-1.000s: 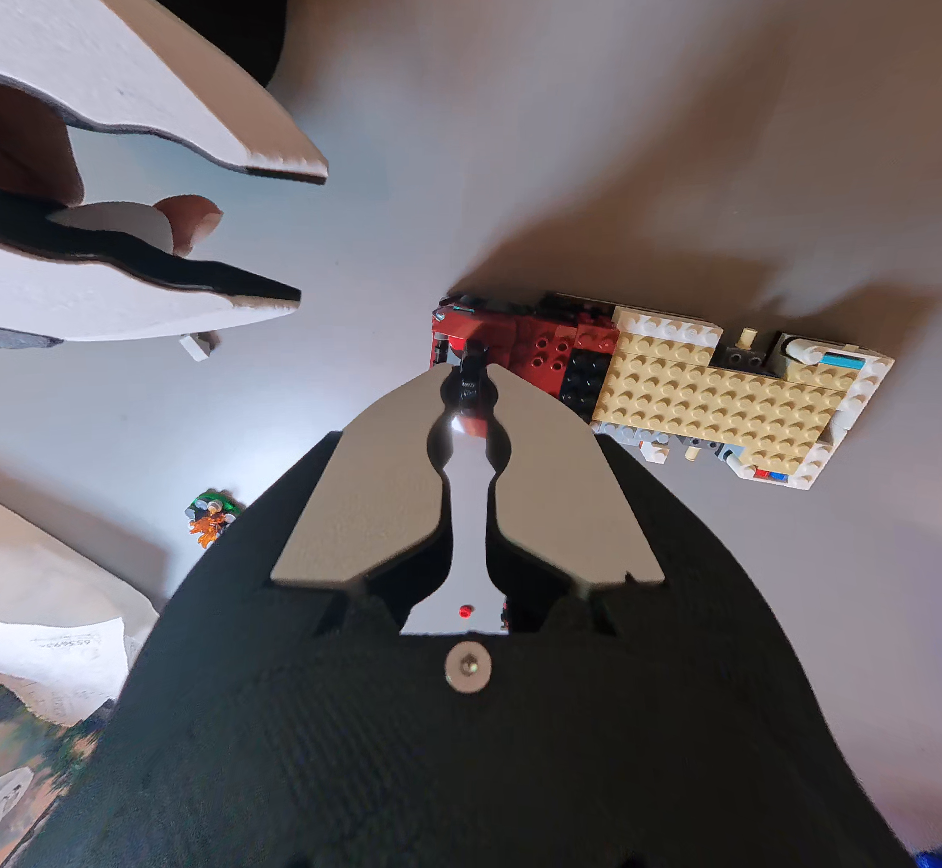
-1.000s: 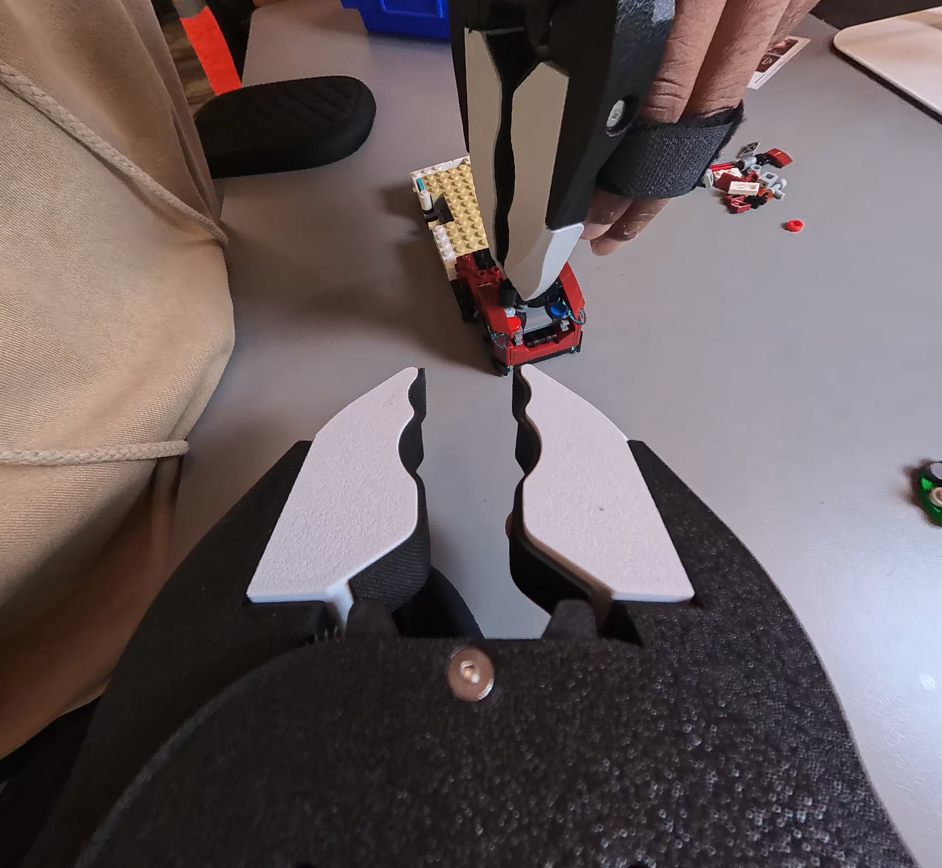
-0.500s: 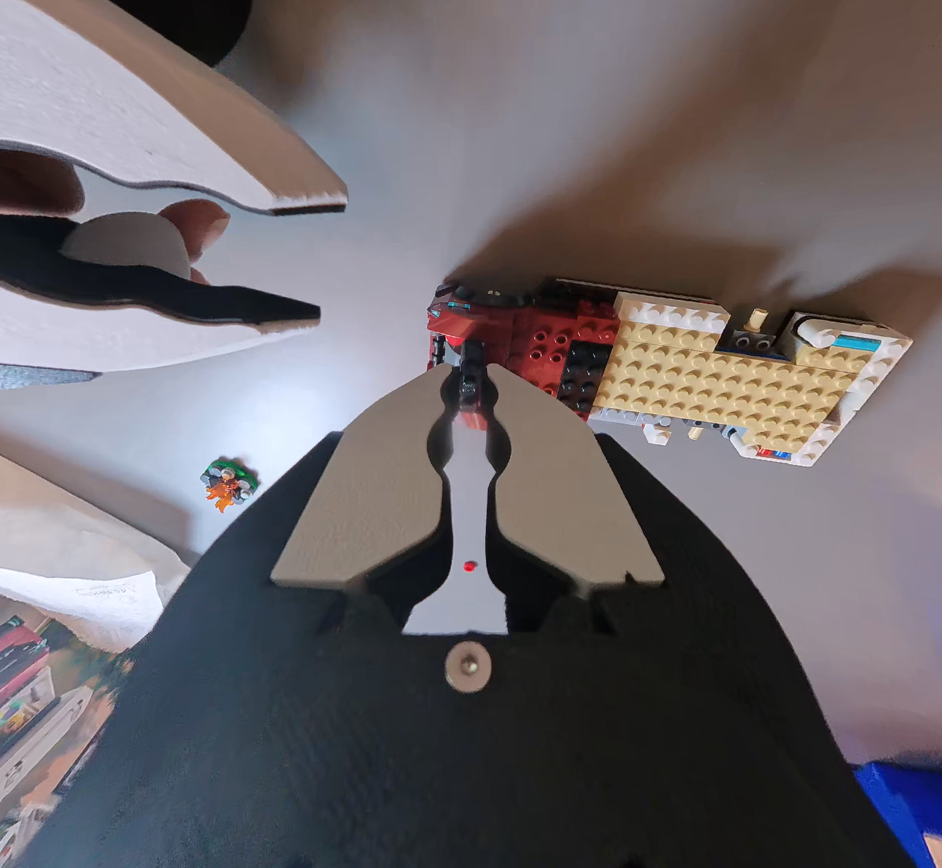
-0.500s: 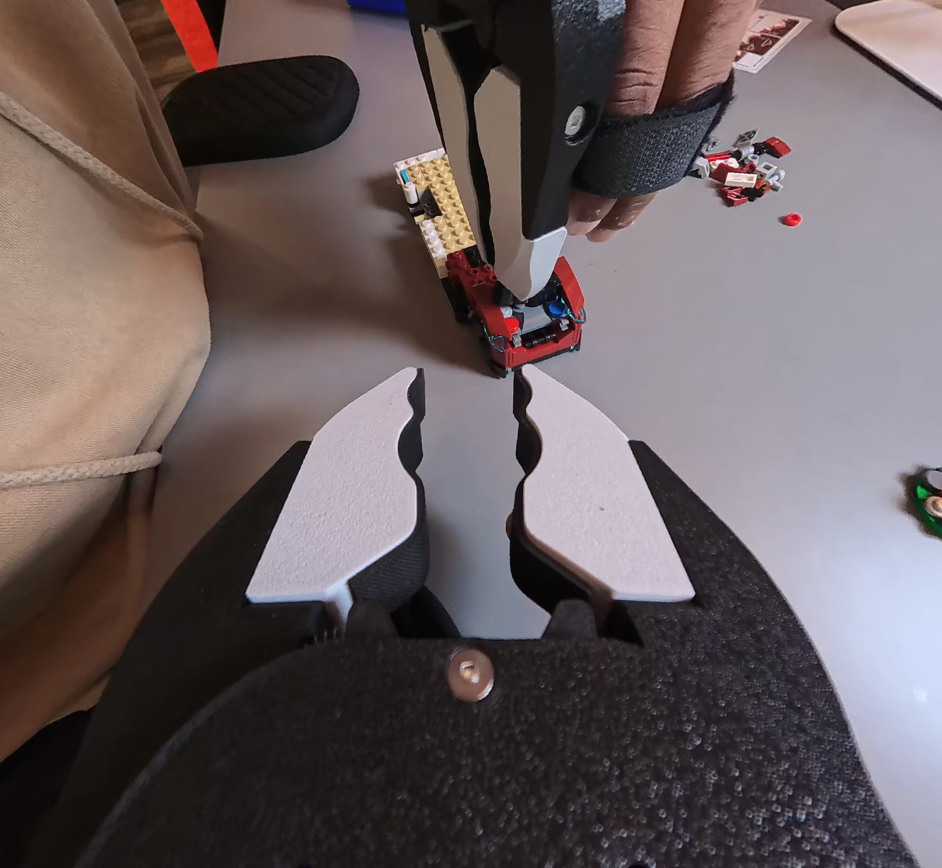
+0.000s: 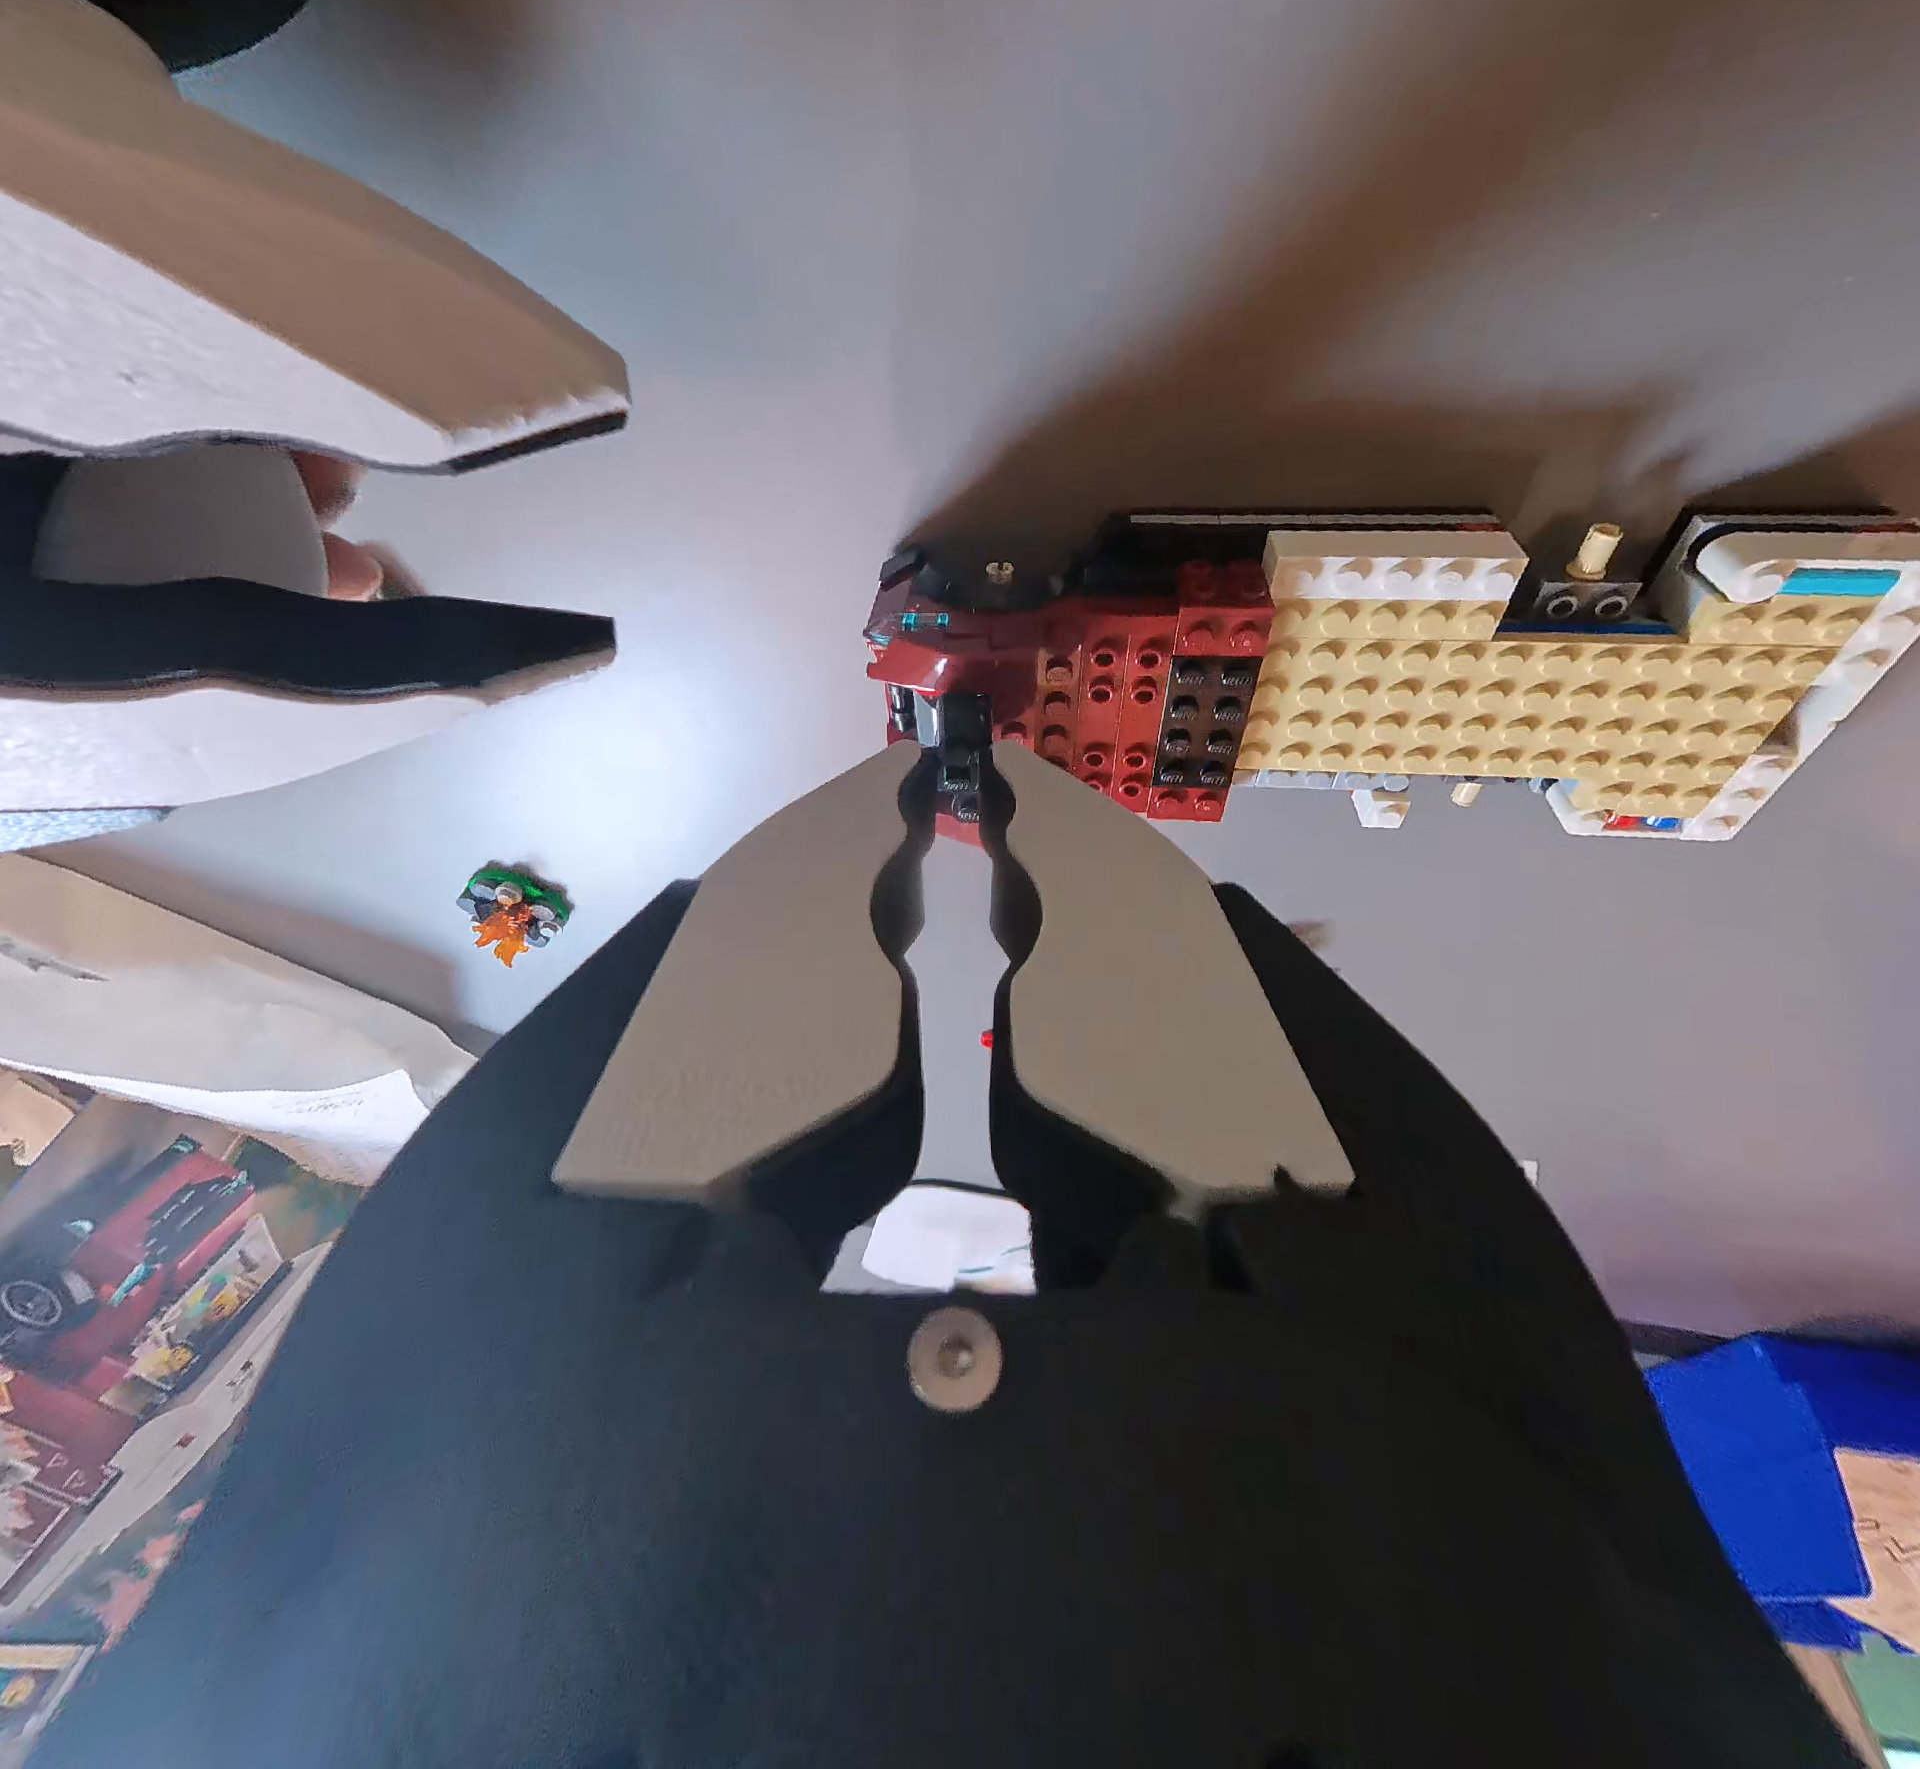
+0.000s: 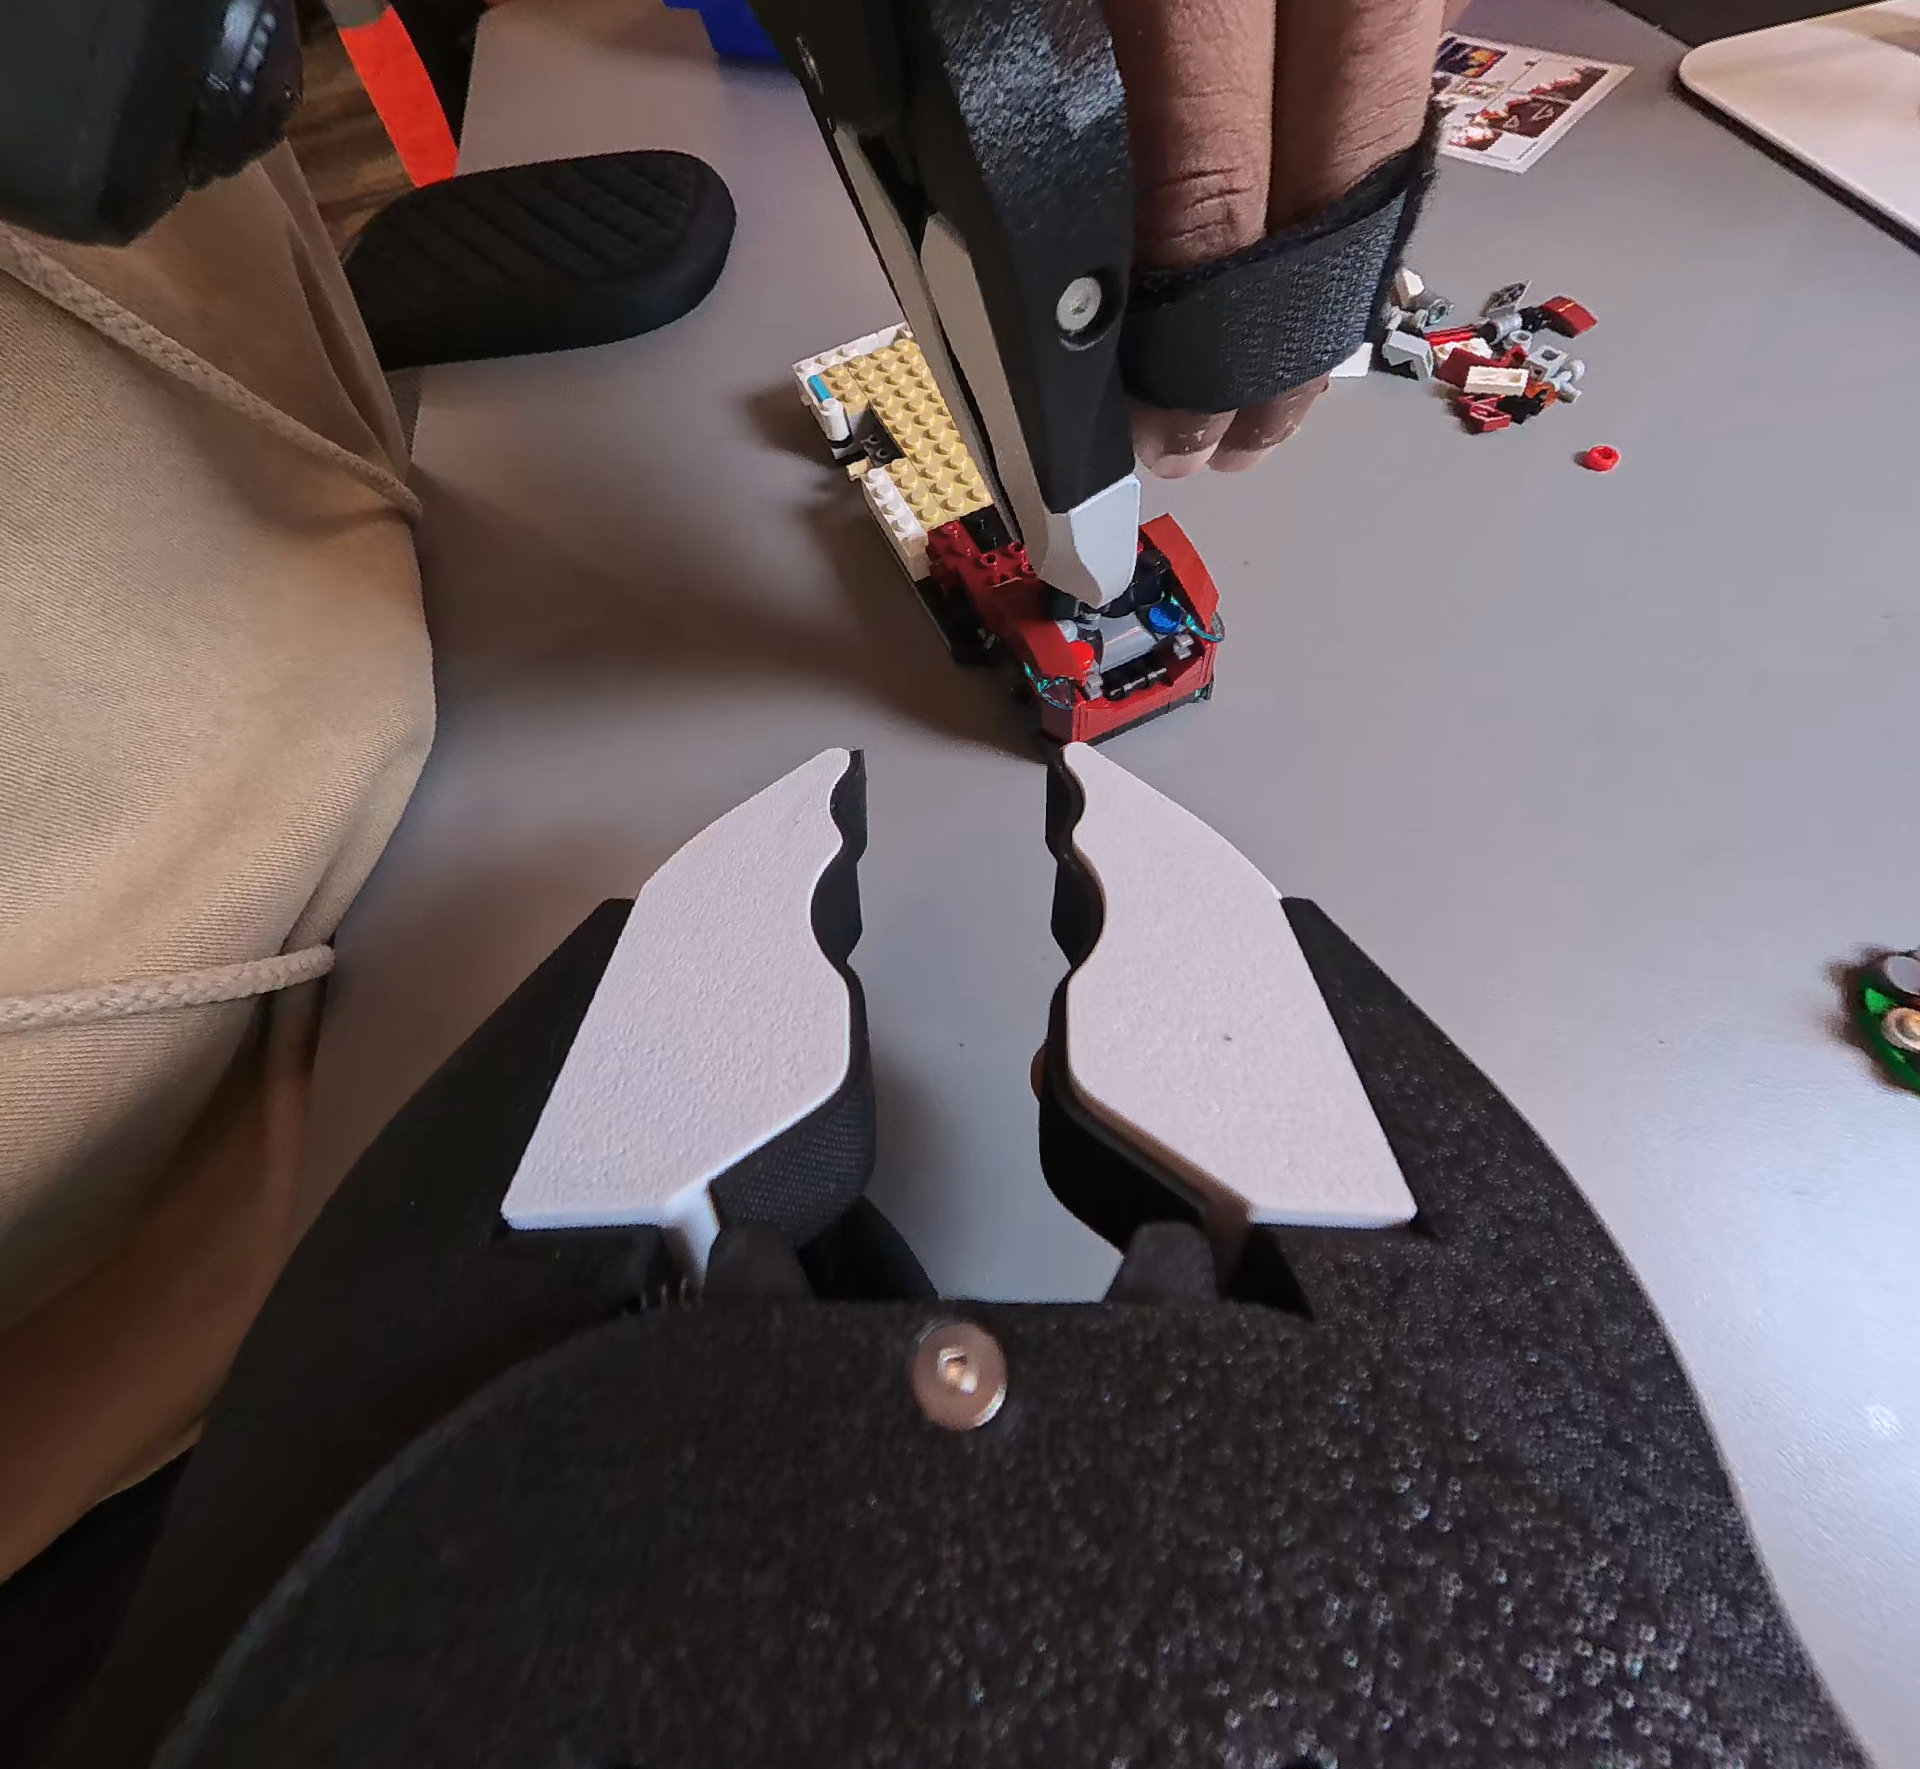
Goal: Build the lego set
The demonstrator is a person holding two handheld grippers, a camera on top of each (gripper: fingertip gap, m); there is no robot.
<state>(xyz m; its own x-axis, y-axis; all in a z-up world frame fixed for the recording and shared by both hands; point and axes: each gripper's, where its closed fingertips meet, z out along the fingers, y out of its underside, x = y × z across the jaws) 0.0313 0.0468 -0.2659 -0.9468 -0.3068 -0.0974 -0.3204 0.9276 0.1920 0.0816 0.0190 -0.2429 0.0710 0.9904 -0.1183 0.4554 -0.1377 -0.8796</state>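
The left gripper (image 5: 961,769) is reaching straight down onto the red front end of the brick-built truck (image 5: 1351,680), its jaws clamped on a small black piece (image 5: 964,732) there; the truck's long axis is running across those jaws; the right gripper (image 6: 956,763), jaws apart and holding nothing, is hovering over the table (image 6: 1507,784) just short of the truck's nose.
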